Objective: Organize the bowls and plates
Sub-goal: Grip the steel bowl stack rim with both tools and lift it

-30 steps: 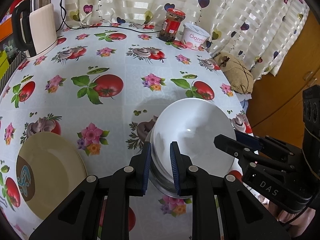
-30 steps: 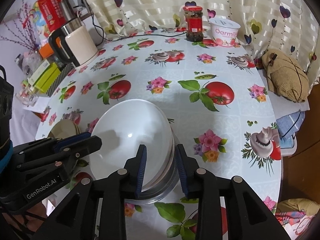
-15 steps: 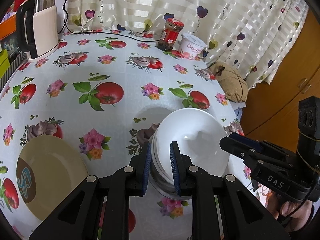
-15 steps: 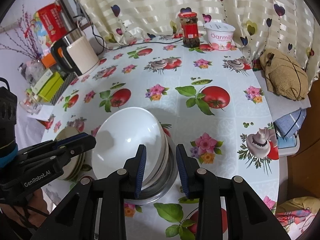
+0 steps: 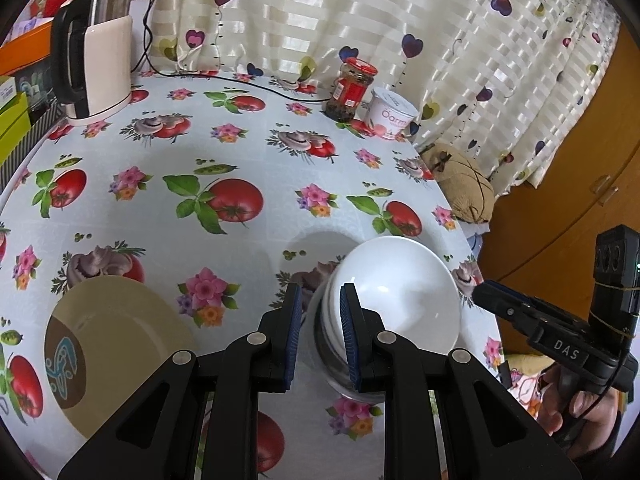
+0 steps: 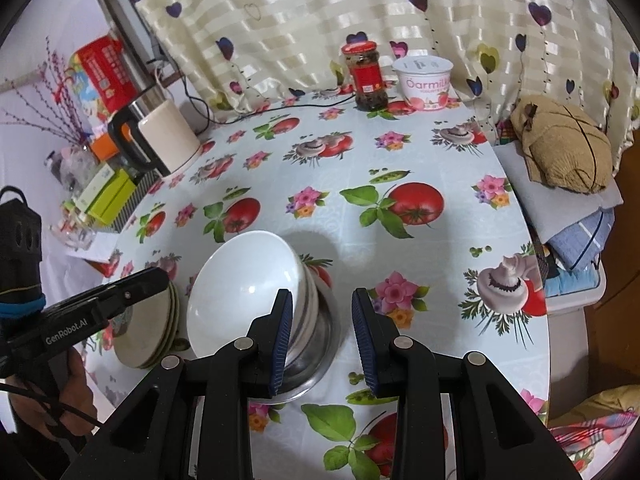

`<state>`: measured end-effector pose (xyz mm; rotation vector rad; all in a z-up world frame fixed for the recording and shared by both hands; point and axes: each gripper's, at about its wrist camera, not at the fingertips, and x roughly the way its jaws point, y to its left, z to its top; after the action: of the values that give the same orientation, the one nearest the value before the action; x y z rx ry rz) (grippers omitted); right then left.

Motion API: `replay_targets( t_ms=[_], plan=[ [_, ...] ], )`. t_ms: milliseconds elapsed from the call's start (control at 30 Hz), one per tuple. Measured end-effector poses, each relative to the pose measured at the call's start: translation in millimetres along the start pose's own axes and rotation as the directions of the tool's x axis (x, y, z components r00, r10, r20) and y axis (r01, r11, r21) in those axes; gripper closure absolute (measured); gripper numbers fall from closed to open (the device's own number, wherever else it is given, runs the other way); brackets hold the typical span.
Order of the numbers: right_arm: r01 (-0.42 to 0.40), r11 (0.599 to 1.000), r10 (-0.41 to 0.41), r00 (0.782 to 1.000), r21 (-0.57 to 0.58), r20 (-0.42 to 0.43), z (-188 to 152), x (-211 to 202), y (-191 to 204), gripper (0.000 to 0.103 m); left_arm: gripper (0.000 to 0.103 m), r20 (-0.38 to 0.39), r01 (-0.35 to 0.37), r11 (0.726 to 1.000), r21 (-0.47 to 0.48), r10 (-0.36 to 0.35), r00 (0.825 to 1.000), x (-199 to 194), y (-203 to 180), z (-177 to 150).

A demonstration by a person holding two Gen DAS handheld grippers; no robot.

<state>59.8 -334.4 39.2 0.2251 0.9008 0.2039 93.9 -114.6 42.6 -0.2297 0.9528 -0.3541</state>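
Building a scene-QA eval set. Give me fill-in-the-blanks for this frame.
1. The white bowls sit stacked in a ___ basin.
2. The jar beside the yogurt tub has a ___ lid.
3. In the left wrist view, the beige plate lies to the ___ of the bowls.
Missing words: metal; red; left.

A stack of bowls is sitting near the front edge of the worktop. Taking that stack as the landmark in the left wrist view, a pile of plates is lying to its left, well apart. A kettle is standing far behind it to the left. A jar and a tub are standing side by side at the back edge, the tub right of the jar. A stuffed bag is lying off the worktop, behind and right of the stack.
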Motion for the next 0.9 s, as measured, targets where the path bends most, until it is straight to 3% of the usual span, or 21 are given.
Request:
replay_targets(
  t_ms=[500,900],
  plan=[
    [0.003,0.998,-0.002,1.000,0.056,-0.014,-10.5,0.5,-17.1,0.073,0.083,-0.037,-0.045,0.998,-0.036,0.044,0.998,11.4,23.6,-7.1],
    [-0.023,0.996,0.028,0.998,0.088,-0.057,-20.9,14.6,-24.3,0.074,0.083,-0.086,-0.036,0.999,-0.035,0.033,0.996,24.4,28.6,-14.8]
  ],
)
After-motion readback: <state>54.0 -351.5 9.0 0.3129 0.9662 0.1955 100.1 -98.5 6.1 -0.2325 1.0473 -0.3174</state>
